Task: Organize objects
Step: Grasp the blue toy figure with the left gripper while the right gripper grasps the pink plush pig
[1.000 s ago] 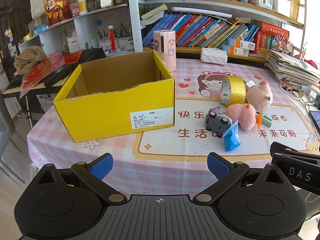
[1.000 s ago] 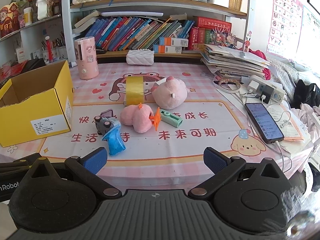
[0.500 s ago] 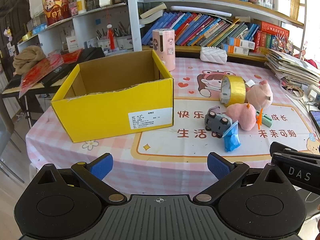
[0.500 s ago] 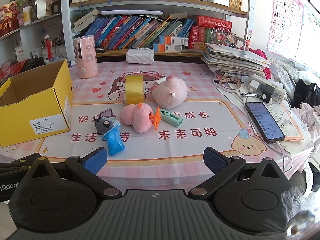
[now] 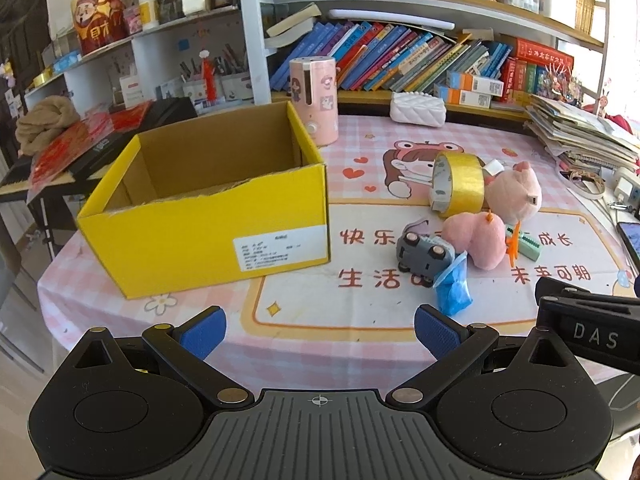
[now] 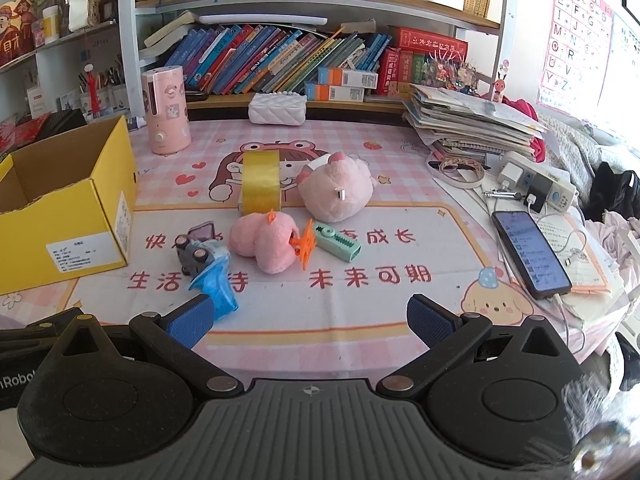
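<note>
Blue rubber pads tip both claws, and on each the jaws stand wide apart with nothing between them. The left gripper [image 5: 318,330] hangs above the near edge of the table [image 5: 344,316], facing the yellow cardboard box [image 5: 208,216]; the right gripper [image 6: 310,320] hangs above the same edge further right, facing the heap of small things.

Nearest the right gripper lies a blue plastic piece [image 6: 218,286], touching a grey toy car [image 6: 196,254] that lies tipped with its wheels showing. Just beside the car to the right sits a pink plush [image 6: 266,242] with an orange clip [image 6: 304,246] against it, and a mint green stapler-like tool [image 6: 338,242] rests just right of the clip. Behind these a roll of yellow tape [image 6: 260,182] stands on edge, touching a larger pink plush pig [image 6: 338,190].

The box sits to the left of the heap, open at the top; its inside shows bare brown walls, and the floor is mostly hidden by the front wall. A white label is stuck on its front.

On the right side of the table a phone [image 6: 530,254] lies on its cable near a power strip [image 6: 538,182] and a stack of papers [image 6: 472,126]. Further back stand a pink cylindrical container [image 6: 166,114] and a white quilted pouch [image 6: 278,108], with a bookshelf [image 6: 300,58] of leaning books behind them.
</note>
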Tool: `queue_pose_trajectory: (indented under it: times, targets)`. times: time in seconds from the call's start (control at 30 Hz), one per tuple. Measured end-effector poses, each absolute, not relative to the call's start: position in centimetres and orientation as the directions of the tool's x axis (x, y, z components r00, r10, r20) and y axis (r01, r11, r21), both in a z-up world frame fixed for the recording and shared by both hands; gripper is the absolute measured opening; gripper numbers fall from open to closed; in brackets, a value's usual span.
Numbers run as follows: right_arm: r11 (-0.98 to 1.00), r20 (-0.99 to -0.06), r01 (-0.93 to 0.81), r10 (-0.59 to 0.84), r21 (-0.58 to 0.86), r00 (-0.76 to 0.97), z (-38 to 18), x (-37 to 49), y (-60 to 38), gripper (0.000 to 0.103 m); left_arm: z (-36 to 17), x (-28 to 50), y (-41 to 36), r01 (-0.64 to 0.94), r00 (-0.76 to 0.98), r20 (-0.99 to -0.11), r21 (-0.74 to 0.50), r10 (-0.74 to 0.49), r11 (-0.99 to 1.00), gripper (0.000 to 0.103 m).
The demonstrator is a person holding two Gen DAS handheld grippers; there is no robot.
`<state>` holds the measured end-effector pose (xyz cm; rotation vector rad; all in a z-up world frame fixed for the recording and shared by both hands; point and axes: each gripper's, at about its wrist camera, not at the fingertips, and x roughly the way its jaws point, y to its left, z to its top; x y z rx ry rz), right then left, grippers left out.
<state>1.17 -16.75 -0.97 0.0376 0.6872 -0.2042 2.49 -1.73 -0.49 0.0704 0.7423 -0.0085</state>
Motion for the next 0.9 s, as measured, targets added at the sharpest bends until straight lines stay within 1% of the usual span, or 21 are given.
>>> queue_pose_trajectory:
  times: [0.13, 0.27, 0.43, 0.53, 0.6, 0.67, 0.73, 0.77, 0.9]
  targets:
    - [0.983, -0.634, 0.181, -0.159, -0.031, 0.757, -1.0, 2.8, -17.7, 0.103, -0.5, 3.9, -2.6, 0.021, 0.742, -0.67, 0.061, 0.025, 0.998, 0.102]
    - [0.986, -0.636, 0.166, -0.143, -0.024, 0.758, -0.9, 4.8, -18.9, 0.103, -0.7, 5.6, -3.8, 0.012, 0.729, -0.683, 0.055, 0.029, 0.998, 0.102]
    - [0.99, -0.638, 0.14, -0.089, 0.03, 0.765, -0.8, 7.3, -20.7, 0.101, -1.2, 7.1, -5.5, 0.038, 0.717, -0.697, 0.091, 0.036, 0.995, 0.102]
    - [0.994, -0.646, 0.105, -0.058, 0.035, 0.761, -1.2, 8.4, -21.3, 0.101, -2.0, 7.9, -6.2, 0.032, 0.691, -0.722, 0.077, 0.034, 0.996, 0.102]
    - [0.994, -0.651, 0.103, -0.062, 0.025, 0.757, -1.6, 9.0, -21.7, 0.1, -2.3, 8.4, -6.7, 0.039, 0.678, -0.734, 0.078, 0.031, 0.996, 0.102]
    - [0.993, -0.657, 0.109, -0.058, 0.038, 0.752, -1.8, 10.0, -22.3, 0.096, -2.5, 8.7, -7.2, 0.03, 0.677, -0.735, 0.087, 0.044, 0.996, 0.102]
    - [0.993, -0.669, 0.104, -0.037, 0.061, 0.743, -2.1, 11.0, -22.9, 0.095, -2.7, 9.2, -7.4, 0.017, 0.672, -0.739, 0.086, 0.052, 0.996, 0.102]
    - [0.993, -0.678, 0.093, -0.017, 0.075, 0.735, -2.3, 11.4, -23.2, 0.092, -2.9, 9.4, -7.6, 0.009, 0.665, -0.744, 0.085, 0.058, 0.996, 0.102]
    - [0.994, -0.698, 0.023, 0.062, 0.111, 0.714, -3.0, 12.8, -23.4, 0.086, -3.3, 9.9, -8.1, -0.002, 0.644, -0.763, 0.077, 0.06, 0.997, 0.102]
